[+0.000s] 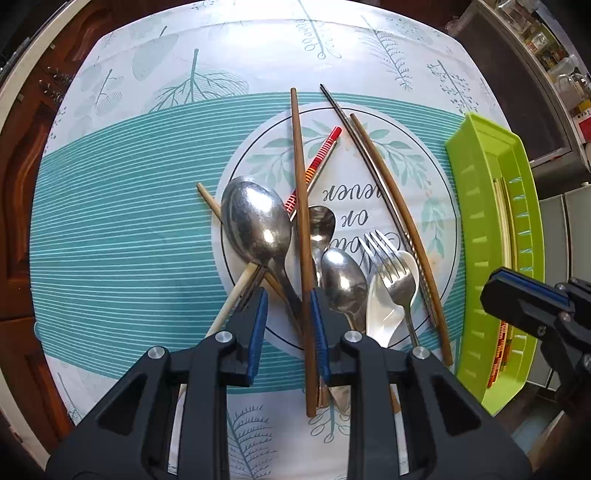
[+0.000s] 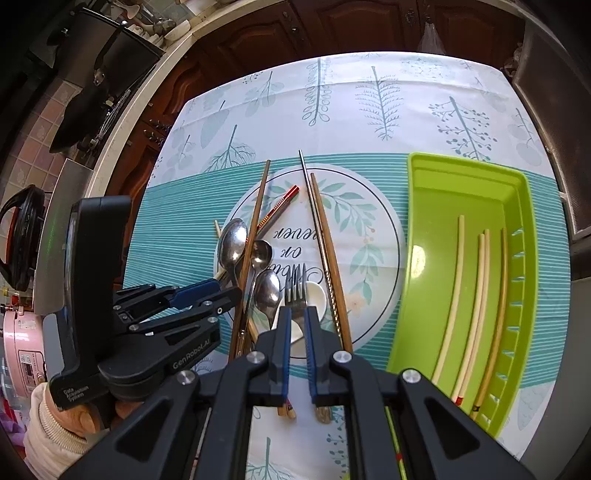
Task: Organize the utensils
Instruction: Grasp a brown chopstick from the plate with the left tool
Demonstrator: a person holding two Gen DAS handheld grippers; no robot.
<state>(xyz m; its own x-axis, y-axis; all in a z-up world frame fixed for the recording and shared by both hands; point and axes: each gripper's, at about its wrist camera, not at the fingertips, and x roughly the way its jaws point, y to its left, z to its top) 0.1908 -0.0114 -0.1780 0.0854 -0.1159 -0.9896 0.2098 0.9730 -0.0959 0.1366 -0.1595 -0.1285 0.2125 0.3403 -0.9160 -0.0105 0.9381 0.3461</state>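
A pile of utensils lies on the table: a large steel spoon [image 1: 255, 221], two smaller spoons [image 1: 343, 280], a fork [image 1: 393, 266], a white ceramic spoon [image 1: 384, 314], brown chopsticks [image 1: 301, 229], a steel chopstick [image 1: 373, 170] and a red striped one [image 1: 314, 166]. My left gripper [image 1: 288, 332] is open over the large spoon's handle, its right pad next to a brown chopstick. My right gripper [image 2: 295, 350] is open with a narrow gap above the fork [image 2: 295, 295] handle. The green tray [image 2: 428, 229] holds several chopsticks [image 2: 480, 295].
The table wears a white and teal leaf-print cloth [image 1: 129, 240] with a printed circle. Wooden cabinets [image 2: 332, 29] stand beyond the far edge. A counter with pans [image 2: 96, 74] and a pink appliance [image 2: 22, 339] lies left. The left gripper [image 2: 177, 306] shows in the right wrist view.
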